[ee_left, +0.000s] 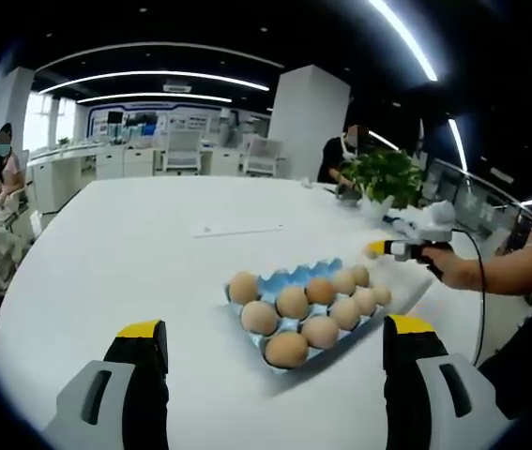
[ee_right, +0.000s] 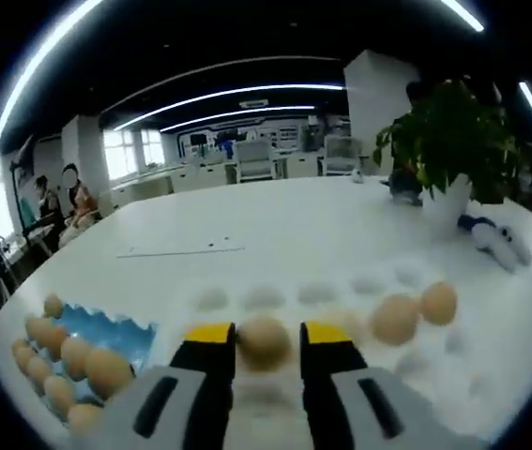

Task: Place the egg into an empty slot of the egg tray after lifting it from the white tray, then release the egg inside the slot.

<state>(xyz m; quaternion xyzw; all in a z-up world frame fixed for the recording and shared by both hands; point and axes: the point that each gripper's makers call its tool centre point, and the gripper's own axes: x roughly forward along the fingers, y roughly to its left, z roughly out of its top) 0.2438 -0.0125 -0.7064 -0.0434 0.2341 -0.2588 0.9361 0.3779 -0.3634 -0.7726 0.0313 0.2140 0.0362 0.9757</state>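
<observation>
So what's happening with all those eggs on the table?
A person is moving eggs from a white tray into a blue egg tray, using a hand-held gripper in each hand. The right hand-held gripper has an egg between its jaws, right over the white tray, where two more eggs sit off to one side. The left hand-held gripper is open and holds nothing, pointing at the blue tray, which already has many eggs in it.

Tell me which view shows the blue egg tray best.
The left gripper view: the blue egg tray sits whole near centre, eggs and empty slots visible. The right gripper view catches just its end at the lower left edge, blurred.
</observation>
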